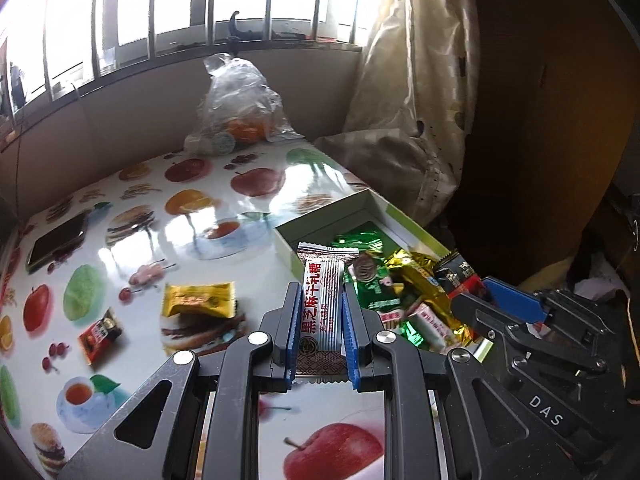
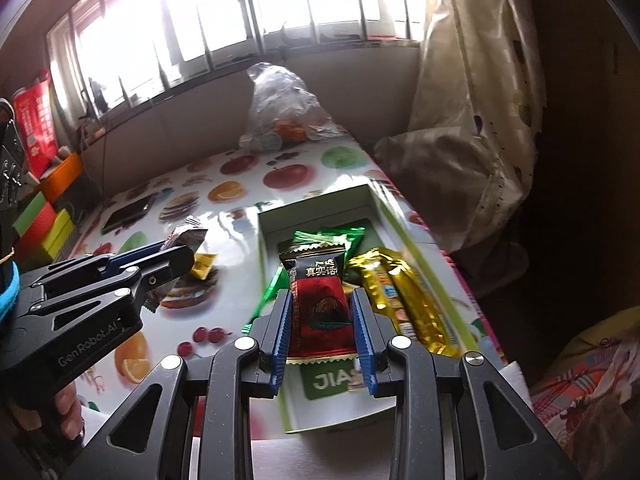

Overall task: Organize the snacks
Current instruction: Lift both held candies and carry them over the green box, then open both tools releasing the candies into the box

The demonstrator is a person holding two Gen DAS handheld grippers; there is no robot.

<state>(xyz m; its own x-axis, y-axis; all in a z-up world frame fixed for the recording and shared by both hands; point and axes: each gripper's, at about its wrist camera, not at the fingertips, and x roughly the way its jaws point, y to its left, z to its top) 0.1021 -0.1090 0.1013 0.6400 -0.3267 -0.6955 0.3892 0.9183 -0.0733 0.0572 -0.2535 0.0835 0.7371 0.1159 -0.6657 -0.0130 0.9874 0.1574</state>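
My left gripper is shut on a white sesame candy bar beside the near left edge of the open white box. My right gripper is shut on a black-and-red snack packet above the box. Green and gold packets lie inside the box. A yellow packet and a small red packet lie on the fruit-print table left of the box. The right gripper shows in the left wrist view, the left one in the right wrist view.
A phone lies at the table's left side. A clear plastic bag with oranges stands at the far edge under the window. A curtain hangs to the right. Coloured boxes are stacked at the left.
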